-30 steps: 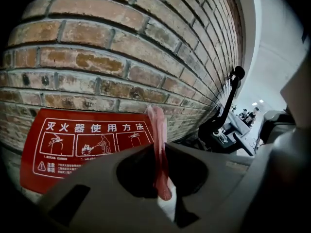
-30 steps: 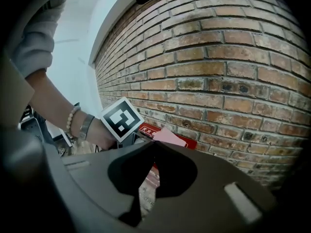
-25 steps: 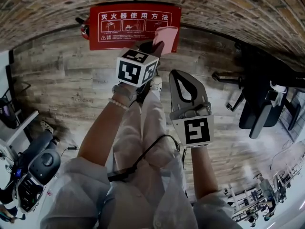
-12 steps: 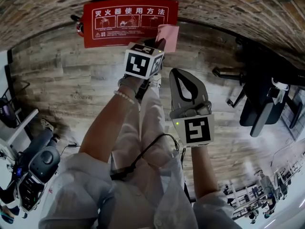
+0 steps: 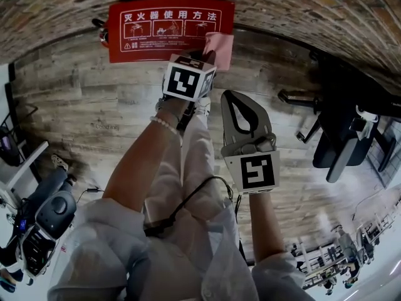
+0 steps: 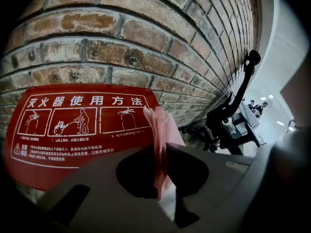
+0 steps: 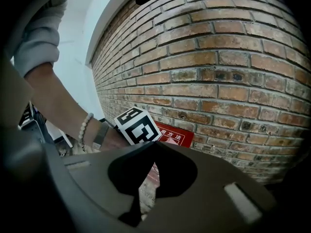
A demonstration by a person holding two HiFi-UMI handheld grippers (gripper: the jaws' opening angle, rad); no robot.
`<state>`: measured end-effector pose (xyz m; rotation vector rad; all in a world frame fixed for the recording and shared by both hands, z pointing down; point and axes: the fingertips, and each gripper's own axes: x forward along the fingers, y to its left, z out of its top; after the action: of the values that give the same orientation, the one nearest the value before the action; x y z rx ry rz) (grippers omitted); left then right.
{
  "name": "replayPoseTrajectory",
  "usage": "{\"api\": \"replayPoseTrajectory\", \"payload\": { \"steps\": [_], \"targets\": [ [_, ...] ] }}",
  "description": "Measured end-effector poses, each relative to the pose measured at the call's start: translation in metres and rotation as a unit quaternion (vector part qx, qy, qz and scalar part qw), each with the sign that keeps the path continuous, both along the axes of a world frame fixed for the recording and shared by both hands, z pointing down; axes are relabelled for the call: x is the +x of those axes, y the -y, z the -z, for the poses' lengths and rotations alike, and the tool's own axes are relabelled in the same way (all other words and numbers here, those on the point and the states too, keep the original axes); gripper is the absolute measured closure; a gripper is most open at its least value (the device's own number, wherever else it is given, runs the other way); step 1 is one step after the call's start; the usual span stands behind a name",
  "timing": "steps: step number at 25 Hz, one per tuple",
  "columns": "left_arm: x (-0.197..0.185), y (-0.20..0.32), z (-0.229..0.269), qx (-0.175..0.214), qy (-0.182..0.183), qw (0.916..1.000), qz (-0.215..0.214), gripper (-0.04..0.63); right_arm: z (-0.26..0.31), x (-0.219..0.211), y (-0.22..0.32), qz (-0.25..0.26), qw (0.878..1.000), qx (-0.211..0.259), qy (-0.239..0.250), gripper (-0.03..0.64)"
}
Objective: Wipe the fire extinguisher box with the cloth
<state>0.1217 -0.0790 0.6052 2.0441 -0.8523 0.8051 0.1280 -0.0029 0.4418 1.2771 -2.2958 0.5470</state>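
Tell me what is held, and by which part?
The left hand-held gripper pinches the pink fabric cloth by its bunched lower part; right hand-held gripper holds nothing.

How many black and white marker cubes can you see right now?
2. One marker cube sits on the left tongs, up by the red fire extinguisher box; the other on the right tongs, lower in the head view.

Head view: left tongs (image 5: 205,58) sit mostly behind their own marker cube (image 5: 187,80), cloth (image 5: 220,44) covers the fire extinguisher box's (image 5: 144,42) lower-right corner, box fine print too small to read.
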Motion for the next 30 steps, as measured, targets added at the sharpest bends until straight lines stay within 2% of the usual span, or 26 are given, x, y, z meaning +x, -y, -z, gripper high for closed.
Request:
{"api": "replayPoseTrajectory", "payload": {
  "steps": [10, 30],
  "targets": [
    [-0.011, 0.0, 0.0, 0.001, 0.003, 1.0, 0.002, 0.581, 0.001, -0.013, 0.003, 0.015, 1.0, -0.001, -0.002, 0.612],
    [-0.072, 0.003, -0.001, 0.007, 0.018, 0.9993, 0.032, 0.581, 0.006, -0.054, 0.004, 0.045, 0.999, 0.003, -0.005, 0.612]
  ]
}}
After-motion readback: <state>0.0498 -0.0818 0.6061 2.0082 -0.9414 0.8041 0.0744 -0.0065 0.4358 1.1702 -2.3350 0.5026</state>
